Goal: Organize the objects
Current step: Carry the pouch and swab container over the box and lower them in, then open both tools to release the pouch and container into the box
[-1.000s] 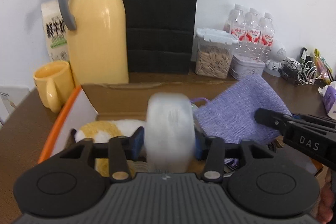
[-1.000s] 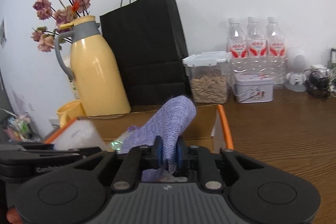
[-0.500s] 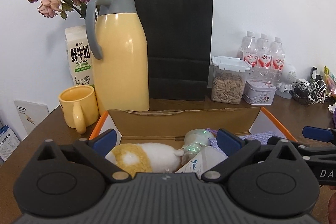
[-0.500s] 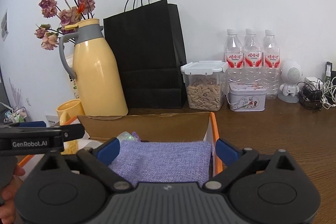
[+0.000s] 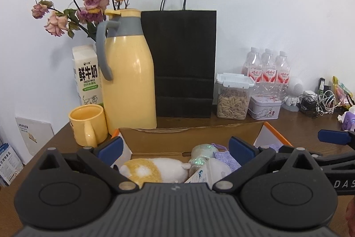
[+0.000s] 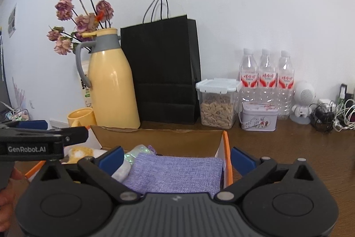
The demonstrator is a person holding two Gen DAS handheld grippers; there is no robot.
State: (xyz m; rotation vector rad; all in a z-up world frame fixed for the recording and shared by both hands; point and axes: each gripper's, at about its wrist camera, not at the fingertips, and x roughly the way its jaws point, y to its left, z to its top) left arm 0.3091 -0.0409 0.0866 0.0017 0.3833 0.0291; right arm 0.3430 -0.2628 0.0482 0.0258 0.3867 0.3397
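An orange-rimmed cardboard box (image 5: 275,135) sits on the brown table in front of both grippers. In it lie a yellow-and-white plush toy (image 5: 144,168), a white pack (image 5: 207,172), a shiny greenish ball (image 5: 203,150) and a purple cloth (image 6: 177,172), which lies flat at the box's right end (image 6: 226,148). My left gripper (image 5: 176,148) hangs open above the box's near side, holding nothing. The jaws of my right gripper (image 6: 176,159) are still opening above the cloth, with the pads clear of it. One blue pad (image 5: 332,137) of the right gripper shows in the left wrist view.
Behind the box stand a yellow thermos jug (image 5: 128,86), a yellow mug (image 5: 87,126), a milk carton (image 5: 87,74) and a black paper bag (image 5: 184,63). To the right are a seed container (image 5: 233,99), a tin (image 5: 264,107), water bottles (image 5: 266,68) and tangled cables (image 5: 319,101).
Both grippers have opened: the left let go of the white pack, the right of the purple cloth. Both things now lie in the box. Both grippers drew back and rose.
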